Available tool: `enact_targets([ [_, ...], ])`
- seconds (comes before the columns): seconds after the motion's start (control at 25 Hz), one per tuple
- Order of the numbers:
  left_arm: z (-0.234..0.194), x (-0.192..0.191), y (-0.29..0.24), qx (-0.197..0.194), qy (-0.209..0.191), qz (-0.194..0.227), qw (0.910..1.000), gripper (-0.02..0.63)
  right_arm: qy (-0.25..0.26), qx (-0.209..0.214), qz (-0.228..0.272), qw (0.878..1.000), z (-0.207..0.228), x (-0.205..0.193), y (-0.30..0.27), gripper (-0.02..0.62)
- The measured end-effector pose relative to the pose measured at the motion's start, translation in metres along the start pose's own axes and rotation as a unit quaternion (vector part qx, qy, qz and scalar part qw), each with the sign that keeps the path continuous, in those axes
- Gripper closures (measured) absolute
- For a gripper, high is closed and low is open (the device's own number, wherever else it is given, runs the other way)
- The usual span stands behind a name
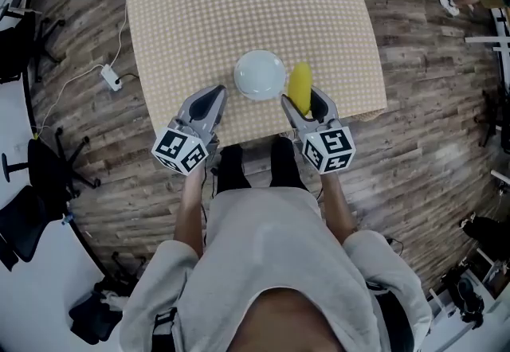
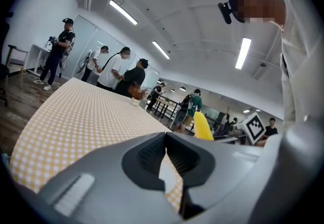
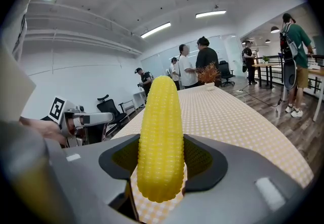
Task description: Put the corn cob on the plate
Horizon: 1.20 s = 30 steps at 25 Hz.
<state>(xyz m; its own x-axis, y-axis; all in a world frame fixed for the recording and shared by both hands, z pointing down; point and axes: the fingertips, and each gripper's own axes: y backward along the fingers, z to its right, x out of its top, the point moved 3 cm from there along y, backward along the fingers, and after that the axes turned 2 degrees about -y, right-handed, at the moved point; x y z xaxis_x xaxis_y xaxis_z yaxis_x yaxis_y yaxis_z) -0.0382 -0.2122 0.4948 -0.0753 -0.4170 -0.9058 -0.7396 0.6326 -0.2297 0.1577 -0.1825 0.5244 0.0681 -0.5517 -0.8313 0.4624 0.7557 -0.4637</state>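
The corn (image 3: 161,139) is clamped in the right gripper (image 1: 303,98), both pads pressed on its lower half, and it stands along the jaws with its tip well past them. From the head view it lies just to the right of the plate (image 1: 260,75), not on it, over the near edge of the table (image 1: 239,0). The plate is white and bare and sits on the checked cloth close to the person's side. The left gripper (image 1: 216,93) has its jaws brought together at the tips with nothing between them, and it points at the plate's left rim from just beside it. In the left gripper view the corn shows to the right, beyond the closed jaws, and a small pot (image 2: 135,100) with dried stems stands at the table's far end. Several people (image 2: 117,70) stand beyond the table, and a power strip (image 1: 111,76) lies on the wooden floor (image 1: 414,143) to the left
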Motion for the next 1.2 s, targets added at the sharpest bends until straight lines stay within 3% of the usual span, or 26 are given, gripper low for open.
enact_targets([
  [0.76,-0.003,-0.064,0.018,0.011,0.028,-0.037,0.9989,0.598,-0.024,0.03,-0.079,0.996,-0.023,-0.092,-0.013,0.345],
  [1.2,0.0,-0.063,0.032,0.018,0.038,-0.029,0.9987,0.598,0.006,0.033,-0.073,0.997,-0.01,-0.078,-0.052,0.345],
])
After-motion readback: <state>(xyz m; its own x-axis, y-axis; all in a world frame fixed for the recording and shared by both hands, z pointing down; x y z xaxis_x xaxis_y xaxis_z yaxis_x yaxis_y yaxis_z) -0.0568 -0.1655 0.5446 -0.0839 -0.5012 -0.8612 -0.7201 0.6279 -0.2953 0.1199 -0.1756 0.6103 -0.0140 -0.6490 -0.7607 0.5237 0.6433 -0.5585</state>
